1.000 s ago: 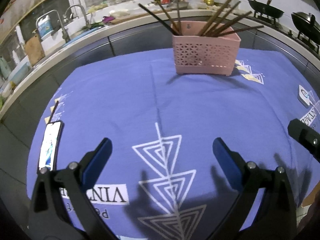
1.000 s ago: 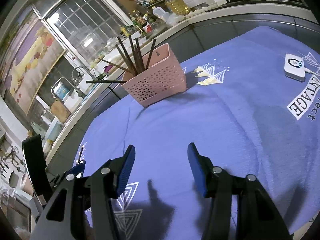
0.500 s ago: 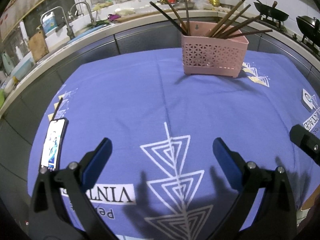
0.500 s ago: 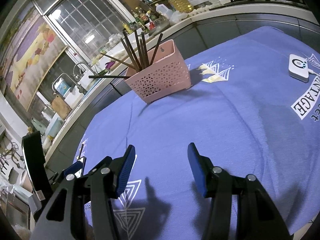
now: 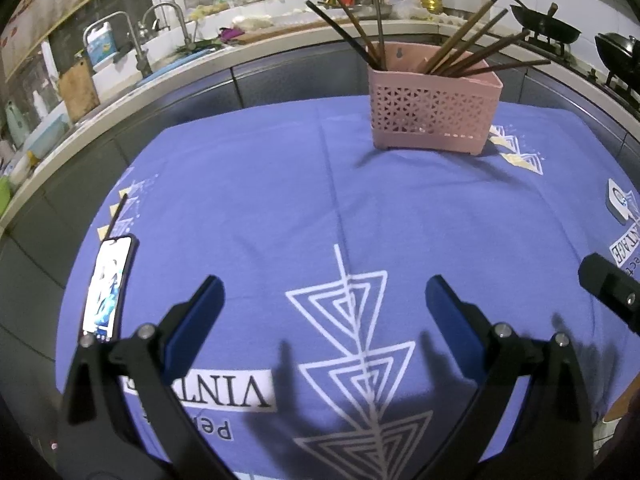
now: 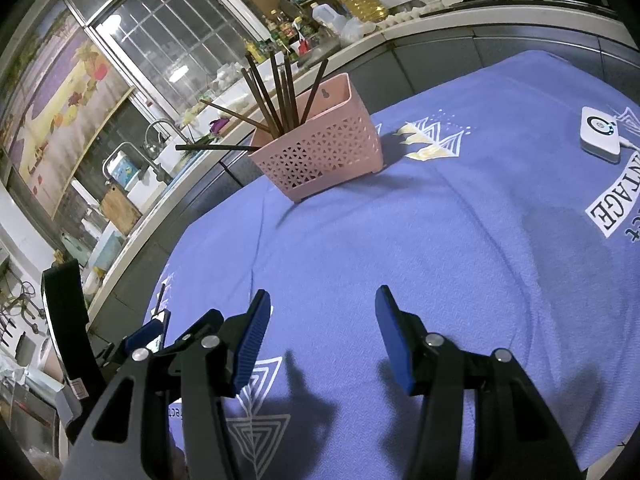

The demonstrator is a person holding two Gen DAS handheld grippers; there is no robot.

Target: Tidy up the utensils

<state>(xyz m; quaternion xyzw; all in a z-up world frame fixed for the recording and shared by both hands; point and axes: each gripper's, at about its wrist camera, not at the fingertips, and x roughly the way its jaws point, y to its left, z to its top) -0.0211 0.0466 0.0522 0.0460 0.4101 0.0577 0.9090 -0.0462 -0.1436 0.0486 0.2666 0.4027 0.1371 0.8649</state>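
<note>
A pink perforated basket (image 5: 434, 114) stands at the far side of the blue cloth (image 5: 280, 208) and holds several dark brown chopsticks (image 5: 464, 50) that lean outward. It also shows in the right wrist view (image 6: 320, 148). One more chopstick (image 5: 117, 210) lies at the cloth's left edge, beyond a phone. My left gripper (image 5: 322, 308) is open and empty, low over the near cloth. My right gripper (image 6: 320, 326) is open and empty, also over the near cloth, far from the basket.
A phone (image 5: 107, 286) with its screen lit lies at the left edge. A small white device (image 6: 600, 140) with a cable lies on the right. A counter with a sink (image 5: 132, 60), bottles and woks runs behind the table.
Both grippers have drawn a little nearer to the basket and tilted slightly; it sits larger and lower in both views. Both jaws stay open.
</note>
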